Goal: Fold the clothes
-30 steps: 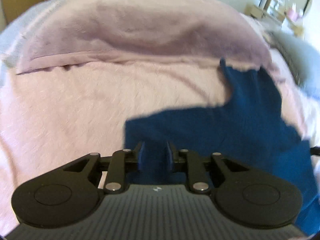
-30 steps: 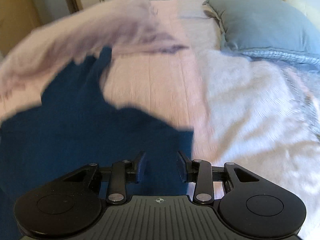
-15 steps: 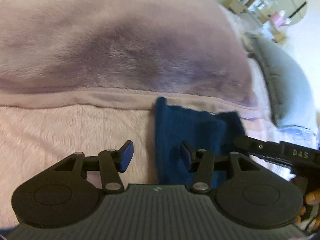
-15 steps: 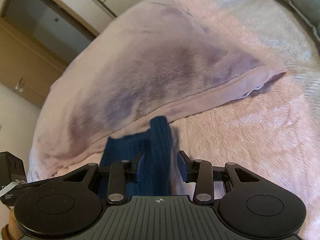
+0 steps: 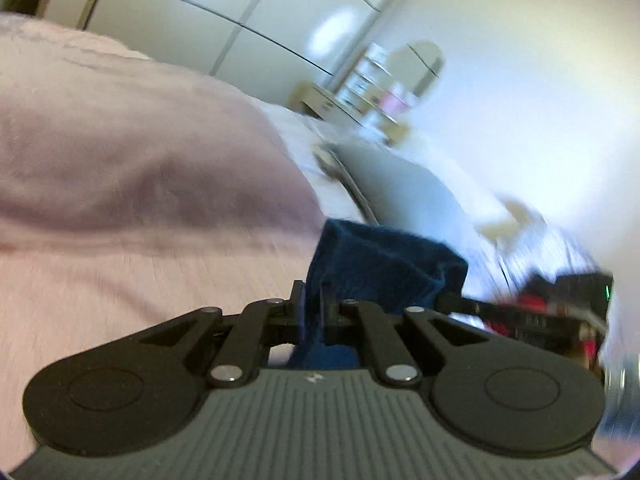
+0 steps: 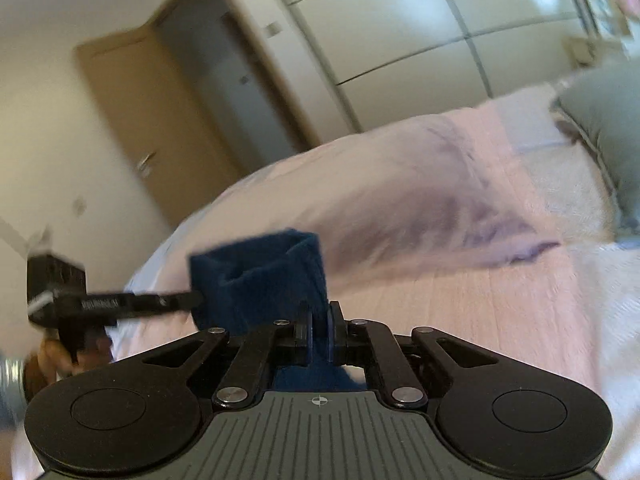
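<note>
A: How many things do you count?

B: One dark blue garment [image 5: 376,264], two grippers, one heaped mauve blanket [image 5: 132,160], one grey pillow [image 6: 608,128], all on one bed with a pale pink cover [image 6: 500,304]. Behind it stand white wardrobe doors [image 6: 400,32] and one brown door [image 6: 132,112].

A: Any containers?

B: None that I can make out. By the far wall in the left wrist view there is a blurred shelf unit [image 5: 372,76] beside a rounded mirror [image 5: 426,60]; what sits on it is too smeared to tell.

A: And the tongs?

B: The left gripper [image 5: 313,304] has just been closing, and its jaws now pinch a fold of the blue cloth. The right gripper [image 6: 319,332] has also just been closing and clamps blue cloth the same way.

A: Where is the garment?

B: It hangs between the two grippers, above the pink cover. In the right wrist view it bunches just ahead and to the left of the jaws, with the other gripper's fingers reaching its left edge. Cloth also shows below each pair of jaws. A hand [image 6: 44,360] holds the left gripper at that view's lower left.
</note>
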A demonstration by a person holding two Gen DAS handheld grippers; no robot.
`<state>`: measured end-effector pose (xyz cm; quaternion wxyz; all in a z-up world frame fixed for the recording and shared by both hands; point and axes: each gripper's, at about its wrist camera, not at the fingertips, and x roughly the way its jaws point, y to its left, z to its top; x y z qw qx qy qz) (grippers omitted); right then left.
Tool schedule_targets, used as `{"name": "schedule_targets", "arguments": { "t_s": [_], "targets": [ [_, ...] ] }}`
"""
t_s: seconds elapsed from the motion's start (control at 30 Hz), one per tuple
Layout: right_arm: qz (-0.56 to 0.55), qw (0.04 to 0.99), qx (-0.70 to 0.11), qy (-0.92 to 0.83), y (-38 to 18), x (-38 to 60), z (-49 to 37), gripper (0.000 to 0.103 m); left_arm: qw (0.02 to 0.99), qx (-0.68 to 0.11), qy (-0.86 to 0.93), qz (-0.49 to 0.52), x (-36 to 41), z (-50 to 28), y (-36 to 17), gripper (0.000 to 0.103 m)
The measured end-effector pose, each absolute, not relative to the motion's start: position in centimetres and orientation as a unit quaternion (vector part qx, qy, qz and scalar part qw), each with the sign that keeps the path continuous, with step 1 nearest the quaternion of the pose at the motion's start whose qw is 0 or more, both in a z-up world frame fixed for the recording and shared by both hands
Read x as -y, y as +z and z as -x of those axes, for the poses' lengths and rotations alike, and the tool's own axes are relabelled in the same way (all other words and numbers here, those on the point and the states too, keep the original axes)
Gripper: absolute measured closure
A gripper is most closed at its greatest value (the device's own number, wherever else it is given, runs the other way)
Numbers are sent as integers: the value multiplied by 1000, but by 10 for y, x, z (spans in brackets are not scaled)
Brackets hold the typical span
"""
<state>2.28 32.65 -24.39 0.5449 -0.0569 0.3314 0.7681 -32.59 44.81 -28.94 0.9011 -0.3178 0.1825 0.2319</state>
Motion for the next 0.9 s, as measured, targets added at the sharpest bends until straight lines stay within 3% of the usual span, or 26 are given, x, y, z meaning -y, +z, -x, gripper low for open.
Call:
{"name": "schedule_targets", "arguments": {
  "t_s": [0.07,0.17,0.2,0.27,0.3,0.33,0.37,0.4,0.43,0.57,0.6,0.63,0.67,0.8,0.9],
  "targets": [
    [119,524,-358,764,-255,-286,-8,97,892,-248,229,301,-405,338,-303,98],
    [256,522,-416,699,-285,-246,12,87,850,-337,246,322,-363,356,-334,99],
    [300,524,-432,670,-295,-234,17,86,841,-339,255,337,-358,362,-337,99],
    [286,546,-454,644,-298,-218,13,85,825,-334,271,368,-350,373,-341,97],
    [260,555,-465,639,-295,-217,9,81,821,-315,278,387,-352,375,-339,89],
    [224,566,-477,634,-291,-219,5,65,816,-296,285,406,-356,375,-337,75],
    [188,575,-487,631,-289,-222,3,56,810,-278,291,426,-362,372,-337,69],
    [152,581,-498,625,-288,-226,1,40,804,-262,297,444,-369,367,-339,65],
    [117,579,-521,616,-294,-232,0,38,795,-251,303,461,-378,360,-343,65],
    [10,558,-601,572,-322,-252,3,38,762,-234,312,517,-402,337,-364,72],
    [5,551,-617,562,-331,-257,6,41,755,-238,311,526,-403,333,-370,80],
    [4,546,-629,553,-339,-261,9,81,757,-244,312,520,-399,330,-372,103],
    [27,553,-620,556,-341,-265,13,94,768,-246,316,500,-393,328,-370,103],
    [79,598,-544,583,-328,-252,24,93,794,-263,344,427,-367,335,-364,103],
    [113,588,-546,586,-334,-249,24,92,771,-308,365,422,-363,341,-378,103]
  ]
}}
